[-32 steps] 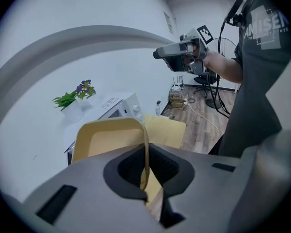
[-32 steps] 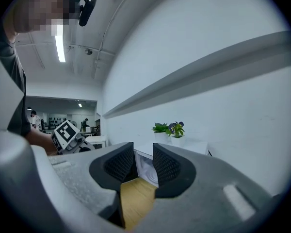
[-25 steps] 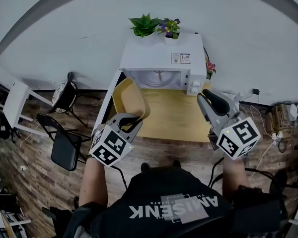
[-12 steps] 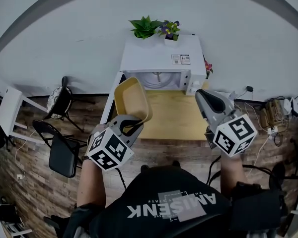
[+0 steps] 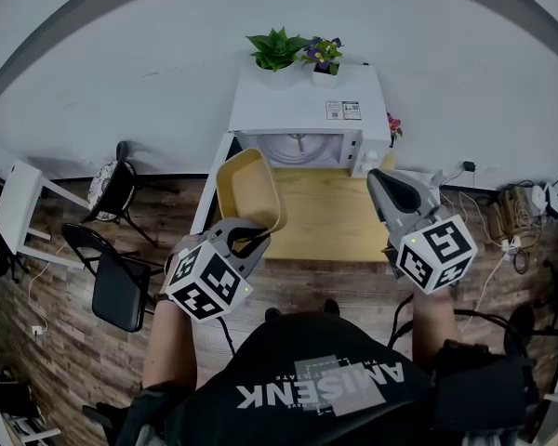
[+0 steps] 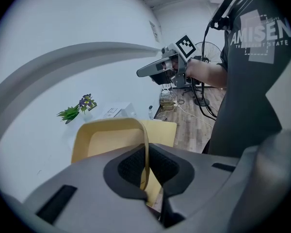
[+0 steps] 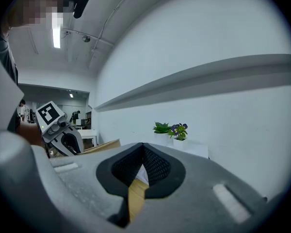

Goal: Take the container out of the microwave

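Holding: the pale yellow shallow plastic container (image 5: 249, 191) is clamped by its rim in the left gripper (image 5: 245, 240) | held above the wooden table (image 5: 330, 219), outside the open white microwave (image 5: 302, 110) | right gripper (image 5: 387, 184) just closed, empty | removal is judged done; set-down is left.

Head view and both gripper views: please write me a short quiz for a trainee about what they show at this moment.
1. True or false: the container is inside the microwave.
2. What does the left hand-held gripper grip? A) the container B) a cable C) nothing
3. Fill in: on top of the microwave stand two ____.

Key:
1. False; it is outside, to the left of the opening.
2. A
3. plants
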Demonstrator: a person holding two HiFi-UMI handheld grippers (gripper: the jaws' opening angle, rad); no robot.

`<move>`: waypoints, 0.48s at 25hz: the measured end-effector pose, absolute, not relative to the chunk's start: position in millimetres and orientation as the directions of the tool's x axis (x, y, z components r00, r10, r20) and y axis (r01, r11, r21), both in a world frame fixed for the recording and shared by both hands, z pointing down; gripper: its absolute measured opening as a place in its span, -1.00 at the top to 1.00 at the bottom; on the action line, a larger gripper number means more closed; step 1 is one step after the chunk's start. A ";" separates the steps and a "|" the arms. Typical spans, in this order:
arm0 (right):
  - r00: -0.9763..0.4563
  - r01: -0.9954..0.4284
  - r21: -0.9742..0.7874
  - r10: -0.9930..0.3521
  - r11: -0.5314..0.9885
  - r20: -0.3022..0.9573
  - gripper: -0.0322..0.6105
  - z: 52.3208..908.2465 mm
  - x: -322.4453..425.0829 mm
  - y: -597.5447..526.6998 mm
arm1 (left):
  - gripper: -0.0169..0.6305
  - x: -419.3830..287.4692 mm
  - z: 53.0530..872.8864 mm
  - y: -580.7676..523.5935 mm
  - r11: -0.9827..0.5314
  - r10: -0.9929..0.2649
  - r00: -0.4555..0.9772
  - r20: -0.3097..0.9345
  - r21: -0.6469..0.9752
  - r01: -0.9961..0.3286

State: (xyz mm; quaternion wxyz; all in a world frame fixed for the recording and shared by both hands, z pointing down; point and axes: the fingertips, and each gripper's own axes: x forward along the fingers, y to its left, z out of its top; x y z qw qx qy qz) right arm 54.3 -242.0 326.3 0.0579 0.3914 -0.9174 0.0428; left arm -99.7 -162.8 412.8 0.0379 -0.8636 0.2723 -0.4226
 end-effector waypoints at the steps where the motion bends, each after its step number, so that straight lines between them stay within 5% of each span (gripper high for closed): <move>1: -0.684 -0.726 -0.029 -0.716 0.687 0.140 0.88 326.2 54.1 -241.9 | 0.90 -100.2 413.6 -162.3 -0.850 -0.500 0.497 0.709 -0.291 -0.440; 12: -0.669 -0.738 -0.022 -0.727 0.674 0.151 0.88 326.8 56.7 -244.3 | 0.90 -100.2 417.5 -163.6 -0.849 -0.497 0.487 0.718 -0.285 -0.445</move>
